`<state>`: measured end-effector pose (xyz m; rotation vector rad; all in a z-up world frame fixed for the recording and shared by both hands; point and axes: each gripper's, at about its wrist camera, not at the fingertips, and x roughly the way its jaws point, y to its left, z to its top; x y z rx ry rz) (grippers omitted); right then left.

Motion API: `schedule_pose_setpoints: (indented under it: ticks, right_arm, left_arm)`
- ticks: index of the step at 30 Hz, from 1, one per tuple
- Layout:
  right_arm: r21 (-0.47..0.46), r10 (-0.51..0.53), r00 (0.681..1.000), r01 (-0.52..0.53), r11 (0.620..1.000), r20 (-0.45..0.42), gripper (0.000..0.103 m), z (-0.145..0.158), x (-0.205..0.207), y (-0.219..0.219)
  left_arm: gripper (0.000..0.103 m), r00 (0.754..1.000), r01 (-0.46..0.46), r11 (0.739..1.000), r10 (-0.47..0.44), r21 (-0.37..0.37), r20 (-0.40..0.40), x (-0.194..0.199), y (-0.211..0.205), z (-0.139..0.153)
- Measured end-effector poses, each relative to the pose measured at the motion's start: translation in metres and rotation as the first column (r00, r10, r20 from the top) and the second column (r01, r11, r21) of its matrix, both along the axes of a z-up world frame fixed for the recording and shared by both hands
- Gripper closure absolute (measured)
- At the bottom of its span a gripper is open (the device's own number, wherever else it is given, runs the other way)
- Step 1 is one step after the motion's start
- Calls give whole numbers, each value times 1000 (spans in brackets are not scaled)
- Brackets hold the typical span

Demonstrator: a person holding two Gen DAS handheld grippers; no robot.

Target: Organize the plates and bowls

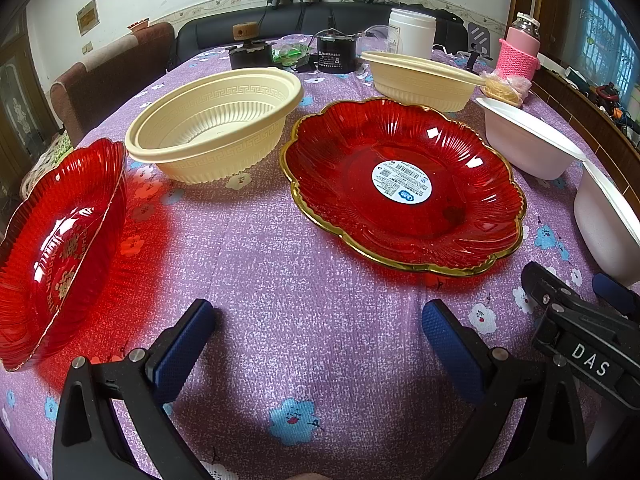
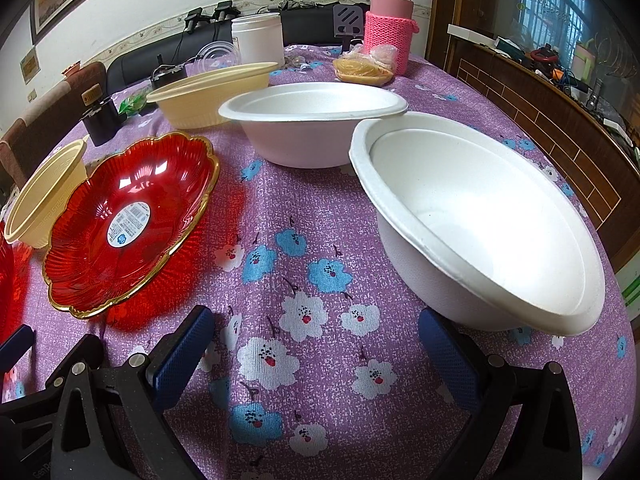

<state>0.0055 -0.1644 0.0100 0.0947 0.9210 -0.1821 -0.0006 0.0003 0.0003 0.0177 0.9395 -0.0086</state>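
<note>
Left wrist view: my left tongs [image 1: 318, 330] gape, holding nothing; gold-rimmed red plastic plate [image 1: 404, 186] at one o'clock. My right tongs [image 2: 316, 338] gape too.

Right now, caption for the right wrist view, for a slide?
Open right gripper over floral tablecloth, two white bowls ahead, red plate at left.

1. Left wrist view sits low over the tablecloth [image 1: 300, 220], facing the far sofa.
2. Right wrist view, equally low, angles rightward.
3. Both share the gold-rimmed red plate [image 1: 404, 188] [image 2: 128, 220].
</note>
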Motion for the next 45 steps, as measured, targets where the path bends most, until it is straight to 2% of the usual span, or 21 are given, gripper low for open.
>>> schedule_pose_setpoints:
  ticks: [35, 41, 45]
  right_arm:
    - [0, 0, 1000, 0, 1000, 0, 1, 0, 0, 0]
    - [0, 0, 1000, 0, 1000, 0, 1, 0, 0, 0]
    - [0, 0, 1000, 0, 1000, 0, 1, 0, 0, 0]
  left_arm:
    - [0, 1000, -4, 1000, 4, 0, -1, 0, 0, 0]
    - [0, 999, 10, 1000, -10, 0, -52, -11, -2, 2]
    - [0, 999, 24, 1000, -24, 8, -43, -19, -5, 1]
